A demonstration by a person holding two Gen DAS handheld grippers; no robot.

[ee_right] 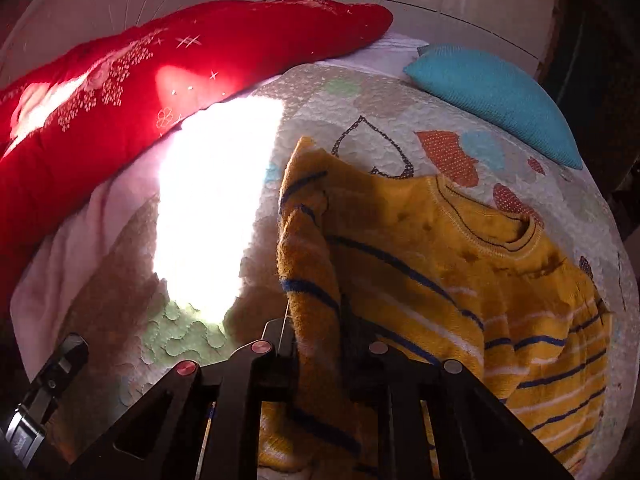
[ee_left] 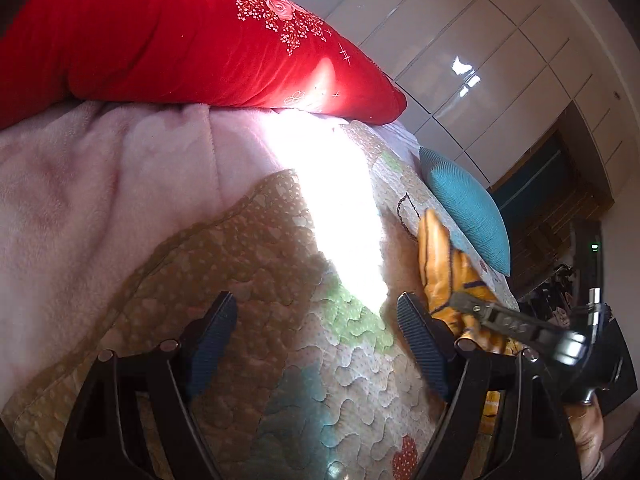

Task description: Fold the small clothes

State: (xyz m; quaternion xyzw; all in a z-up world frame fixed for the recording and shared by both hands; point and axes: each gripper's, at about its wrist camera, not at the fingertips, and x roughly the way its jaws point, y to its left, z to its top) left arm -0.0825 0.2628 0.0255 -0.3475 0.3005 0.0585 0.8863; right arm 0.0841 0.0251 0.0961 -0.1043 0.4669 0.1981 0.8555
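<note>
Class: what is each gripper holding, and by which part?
The right gripper pinches the yellow sweater by its sleeve. The left gripper is open, holding nothing.

One yellow striped sweater (ee_right: pixel 440 264), one red pillow (ee_right: pixel 160 80), one teal cushion (ee_right: pixel 496 92), one pink blanket (ee_left: pixel 100 200), one patterned quilt (ee_right: pixel 400 120) and two hand-held grippers: left hand-held gripper (ee_left: pixel 316 332), right hand-held gripper (ee_right: pixel 320 344).

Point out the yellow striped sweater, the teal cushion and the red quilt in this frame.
yellow striped sweater (ee_right: pixel 420 248): right wrist view, on the chest below the neckline.
teal cushion (ee_right: pixel 496 96): right wrist view, middle of its knitted face.
red quilt (ee_left: pixel 168 40): left wrist view, on the plain red fabric left of the floral embroidery.
</note>
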